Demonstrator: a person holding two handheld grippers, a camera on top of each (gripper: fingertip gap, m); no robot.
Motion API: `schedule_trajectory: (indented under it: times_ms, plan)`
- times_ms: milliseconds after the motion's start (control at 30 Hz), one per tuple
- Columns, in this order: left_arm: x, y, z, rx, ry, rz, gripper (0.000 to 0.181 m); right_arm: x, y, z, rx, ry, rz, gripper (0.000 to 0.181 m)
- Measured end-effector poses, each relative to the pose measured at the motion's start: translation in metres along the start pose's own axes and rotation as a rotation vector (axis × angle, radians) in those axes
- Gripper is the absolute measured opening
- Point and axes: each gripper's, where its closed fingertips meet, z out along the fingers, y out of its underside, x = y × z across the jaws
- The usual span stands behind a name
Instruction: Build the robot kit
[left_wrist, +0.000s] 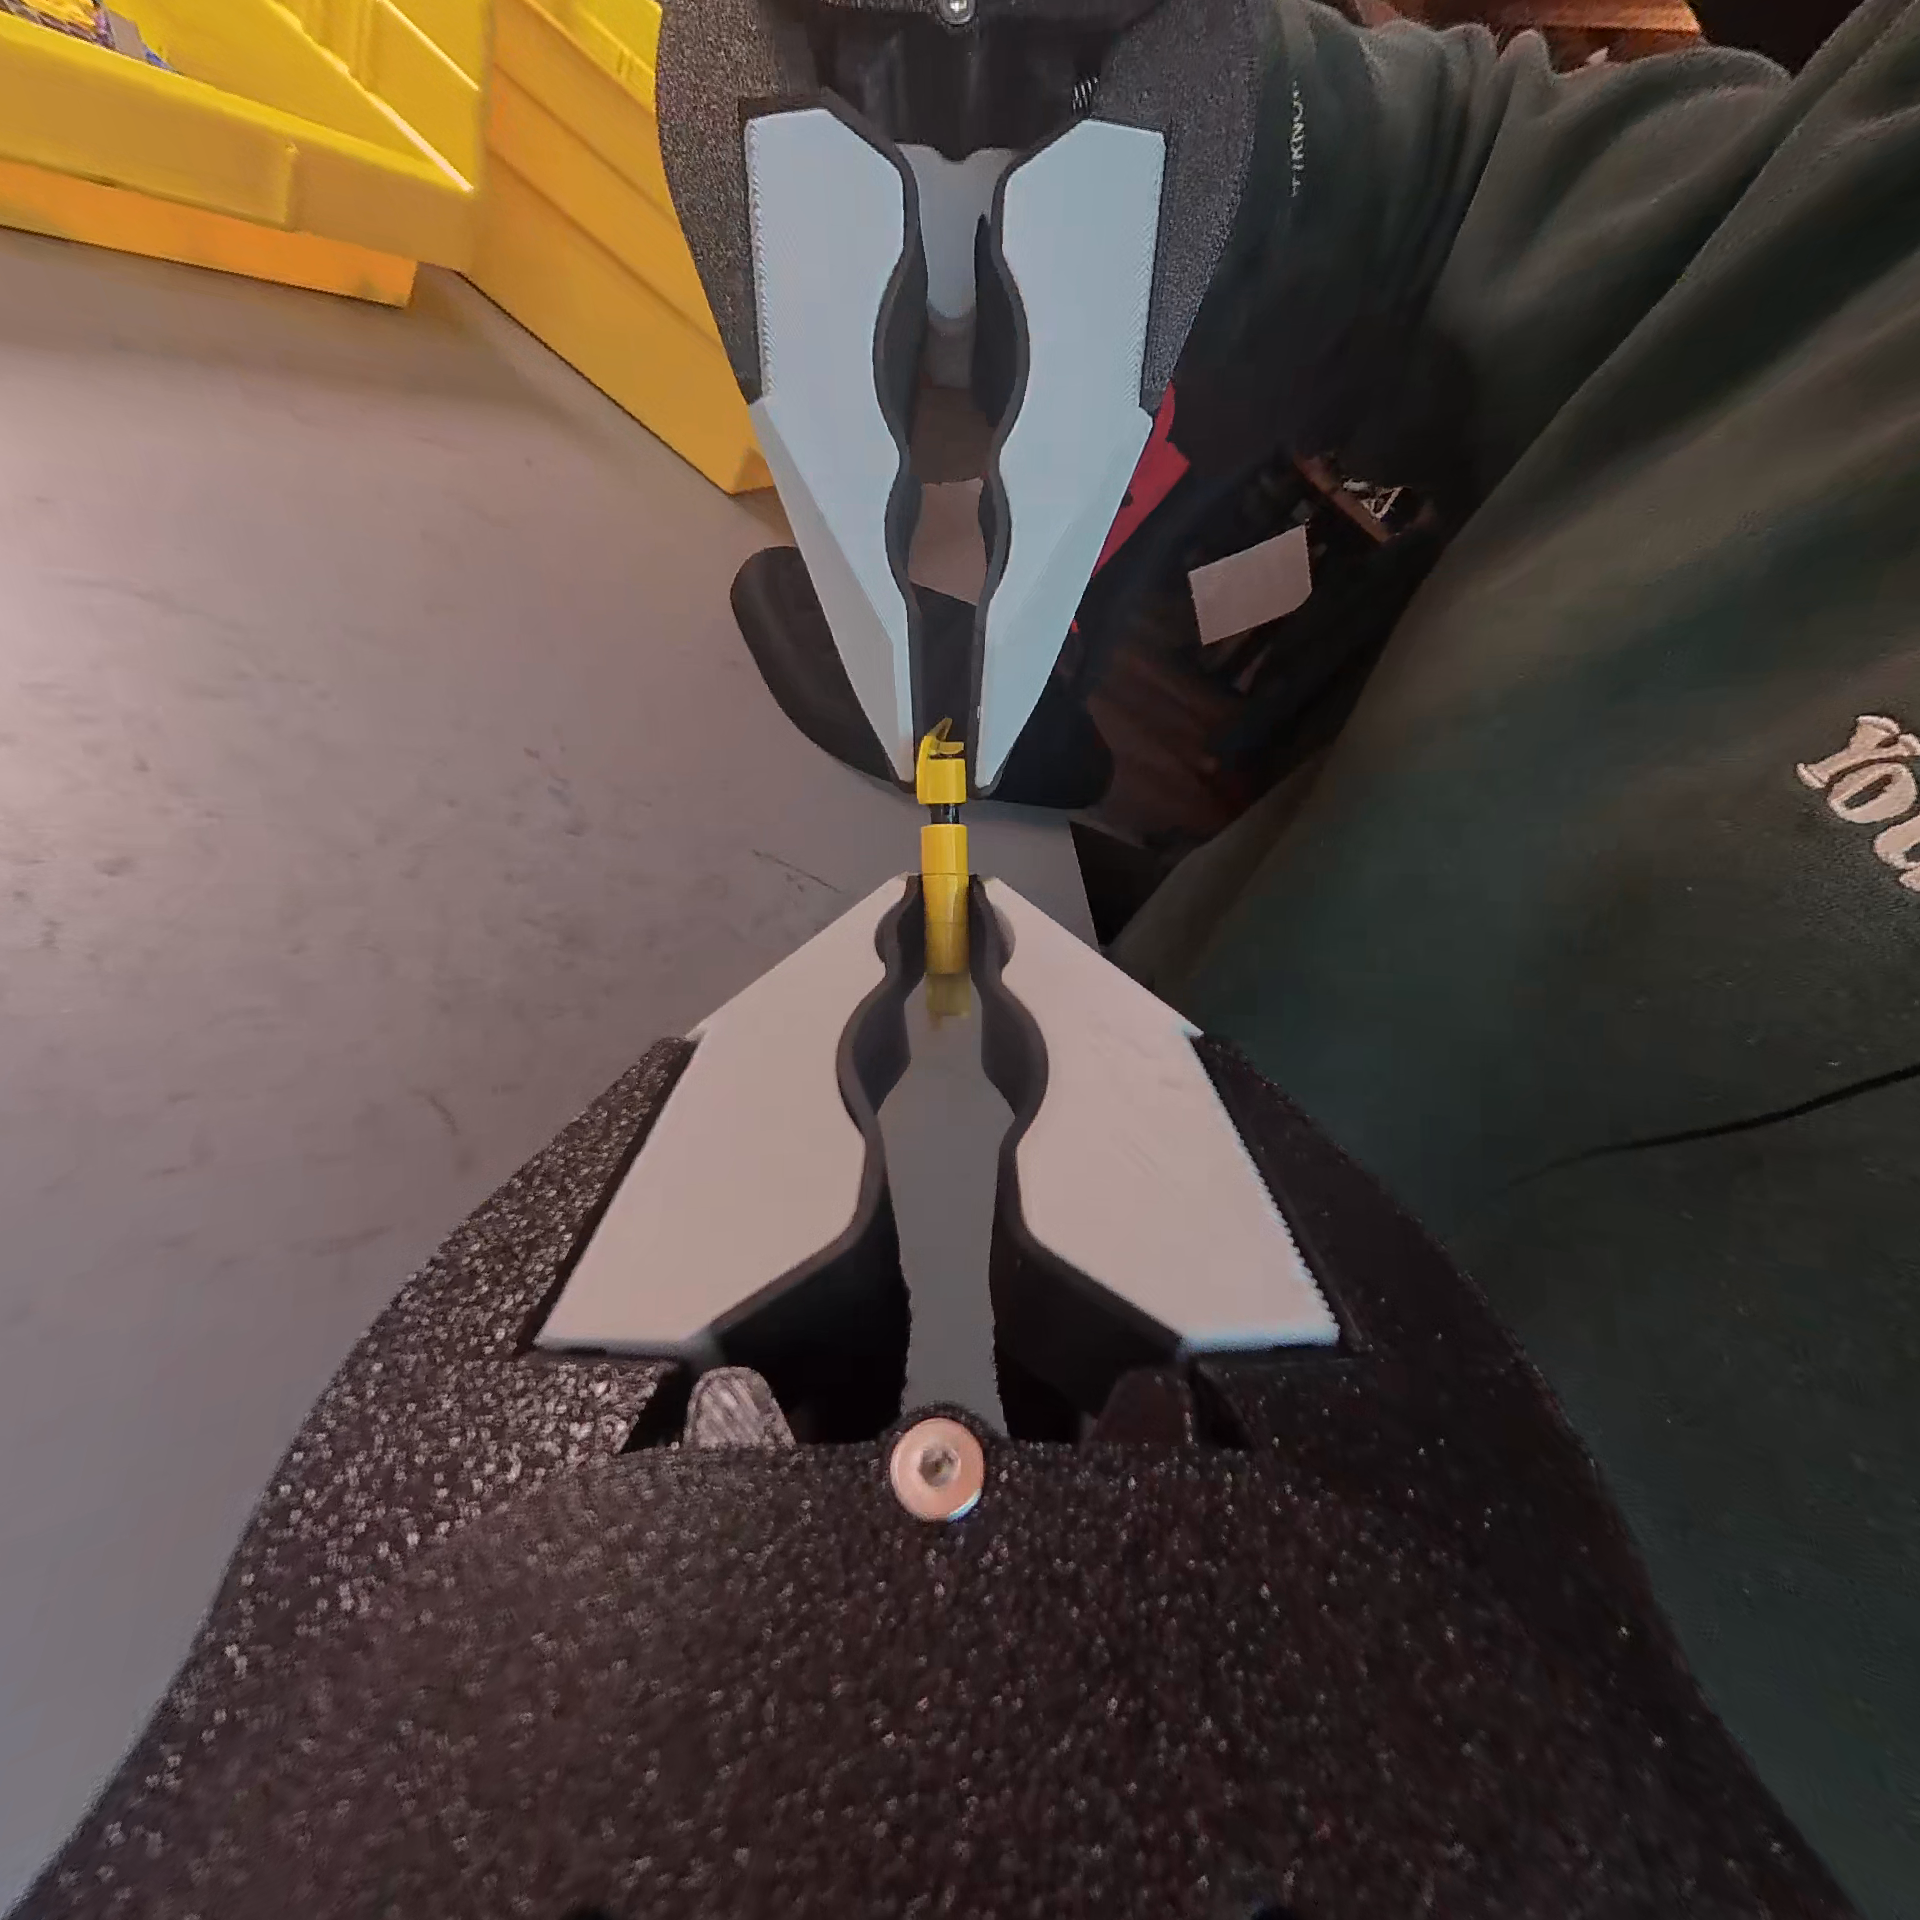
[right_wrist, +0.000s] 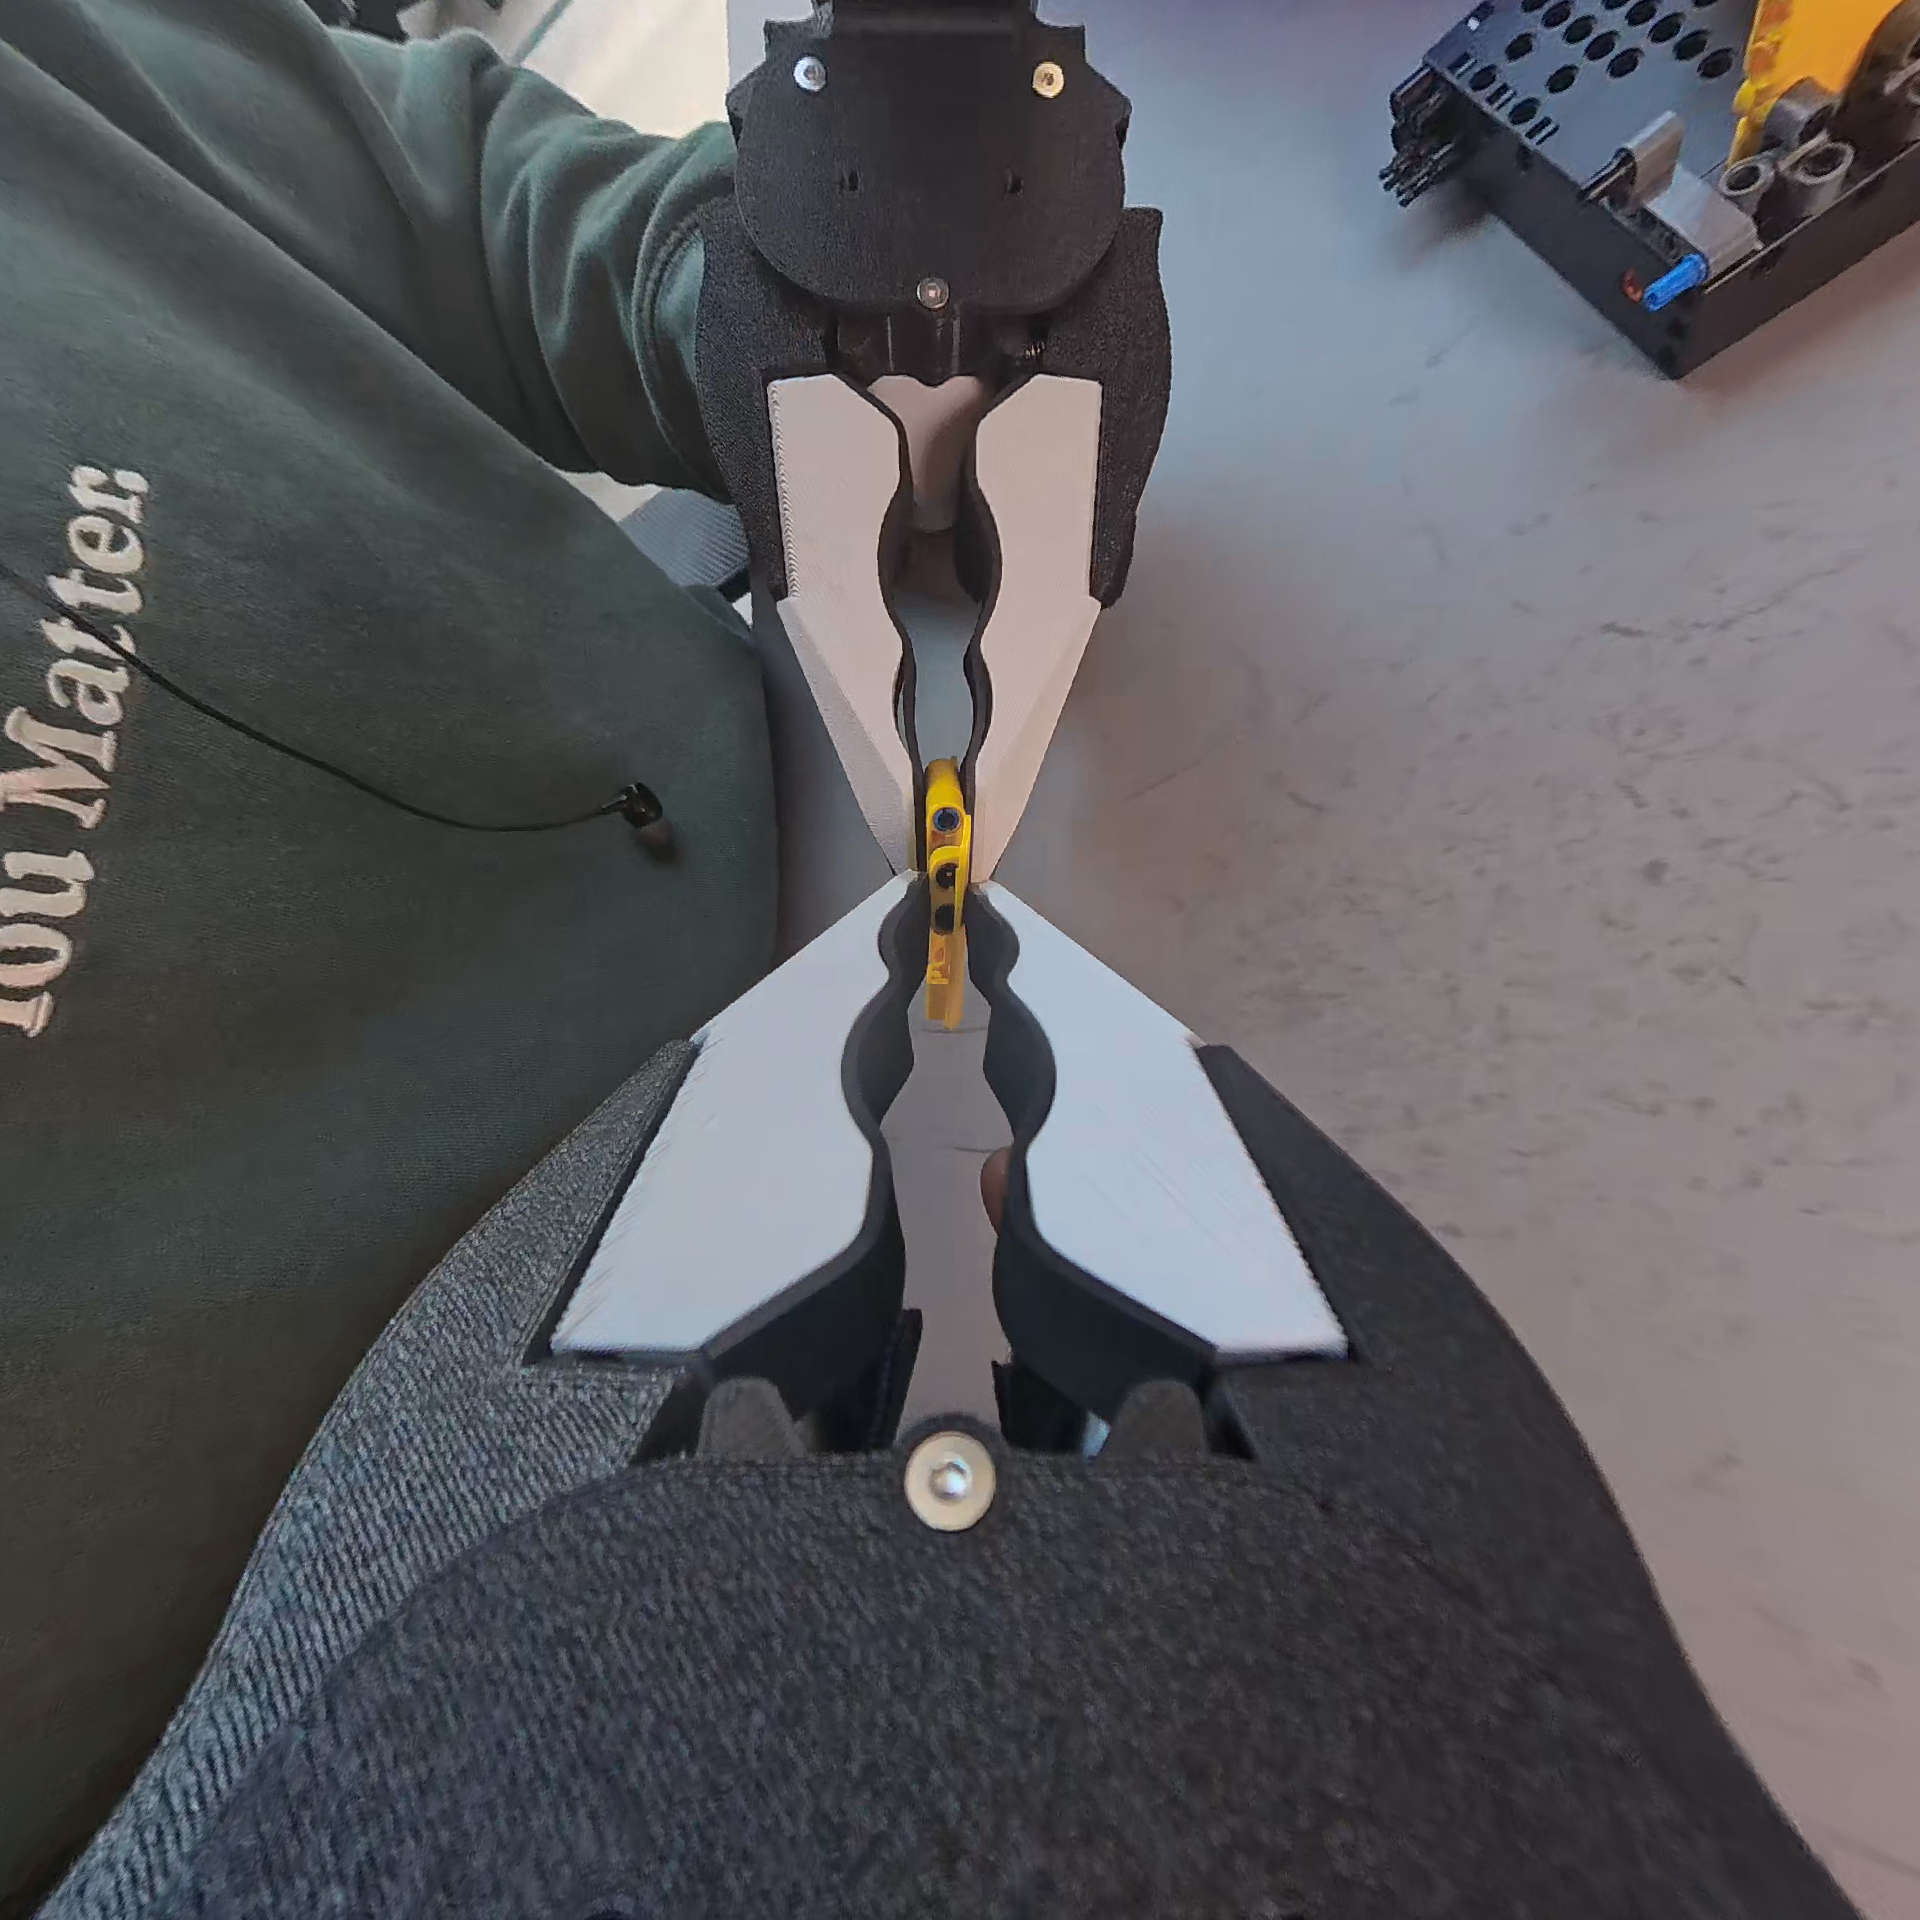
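The left gripper (left_wrist: 943, 904) and the right gripper (right_wrist: 940, 899) meet tip to tip above a grey tabletop (left_wrist: 312, 727), each pinching 1 small yellow building-toy piece. In the left wrist view its fingers clamp a yellow cylindrical connector (left_wrist: 943, 914); opposite, the right gripper's fingers nip a yellow perforated beam (right_wrist: 945, 935), and the 2 pieces touch. Yellow storage bins (left_wrist: 312, 135) stand behind. A black perforated toy frame (right_wrist: 1662, 177) lies well apart. A dark green sweatshirt (right_wrist: 312, 520) fills the side.
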Motion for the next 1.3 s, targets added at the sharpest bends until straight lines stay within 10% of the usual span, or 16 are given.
schedule_trajectory:
  times_ms: [933, 1300]
  plan:
    - [0.010, -0.021, -0.006, 0.180, 0.126, -0.109, 0.004, -0.008, -0.013, -0.014, 0.231, -0.037, 0.092, 0.005]
    - [0.005, -0.038, -0.016, 0.314, 0.135, -0.181, 0.004, -0.001, -0.032, -0.020, 0.634, -0.094, 0.193, 0.006]
